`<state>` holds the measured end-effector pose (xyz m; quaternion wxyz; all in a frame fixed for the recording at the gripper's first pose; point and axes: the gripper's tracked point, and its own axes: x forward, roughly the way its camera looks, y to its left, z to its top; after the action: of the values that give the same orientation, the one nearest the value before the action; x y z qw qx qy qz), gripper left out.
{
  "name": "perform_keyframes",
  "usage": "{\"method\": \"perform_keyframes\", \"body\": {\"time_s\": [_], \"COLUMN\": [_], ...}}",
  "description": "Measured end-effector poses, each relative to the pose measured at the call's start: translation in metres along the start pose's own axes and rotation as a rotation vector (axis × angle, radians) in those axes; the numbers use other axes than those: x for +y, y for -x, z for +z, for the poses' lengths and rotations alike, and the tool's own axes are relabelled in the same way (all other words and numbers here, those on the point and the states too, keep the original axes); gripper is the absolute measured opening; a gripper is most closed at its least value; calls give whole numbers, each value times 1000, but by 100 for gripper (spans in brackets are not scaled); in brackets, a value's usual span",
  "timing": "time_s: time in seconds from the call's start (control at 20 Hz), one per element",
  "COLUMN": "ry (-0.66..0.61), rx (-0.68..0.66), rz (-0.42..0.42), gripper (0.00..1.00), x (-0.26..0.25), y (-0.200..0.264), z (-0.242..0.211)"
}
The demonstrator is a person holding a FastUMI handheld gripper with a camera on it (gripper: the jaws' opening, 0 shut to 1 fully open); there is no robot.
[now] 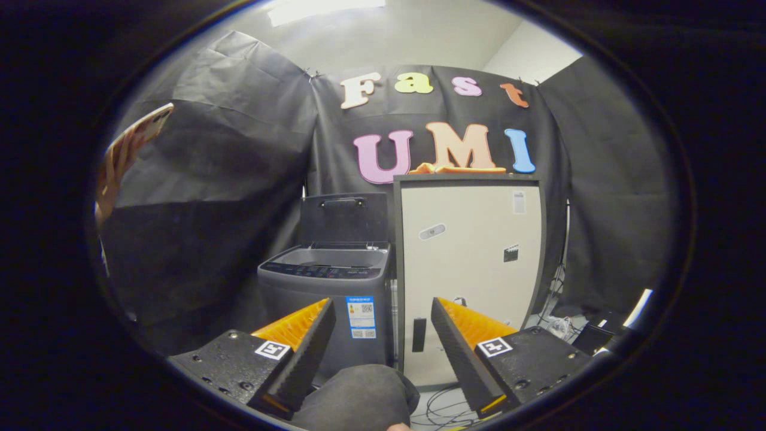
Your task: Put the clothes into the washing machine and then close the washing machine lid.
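Note:
A grey top-loading washing machine [326, 299] stands ahead of my fingers, slightly left, with its lid [344, 216] raised upright at the back and the tub opening showing. An orange garment [455, 169] lies on top of the tall cream cabinet [470, 263] to the right of the machine. My gripper [383, 311] is open, well short of both, with nothing between its fingers.
A person's hand holding a phone [128, 152] is up at the left. A dark rounded knee or sleeve [359, 395] sits low between the fingers. Cables [443, 407] lie on the floor, and boxes and wires [592, 335] are at the right.

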<state>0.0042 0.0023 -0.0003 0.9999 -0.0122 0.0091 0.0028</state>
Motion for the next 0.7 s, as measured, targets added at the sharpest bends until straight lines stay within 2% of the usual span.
{"method": "perform_keyframes", "body": {"time_s": [0.7], "ry": [14], "rx": [-8], "rz": [-1], "gripper": [98], "x": [-4], "y": [-7], "z": [16]}}
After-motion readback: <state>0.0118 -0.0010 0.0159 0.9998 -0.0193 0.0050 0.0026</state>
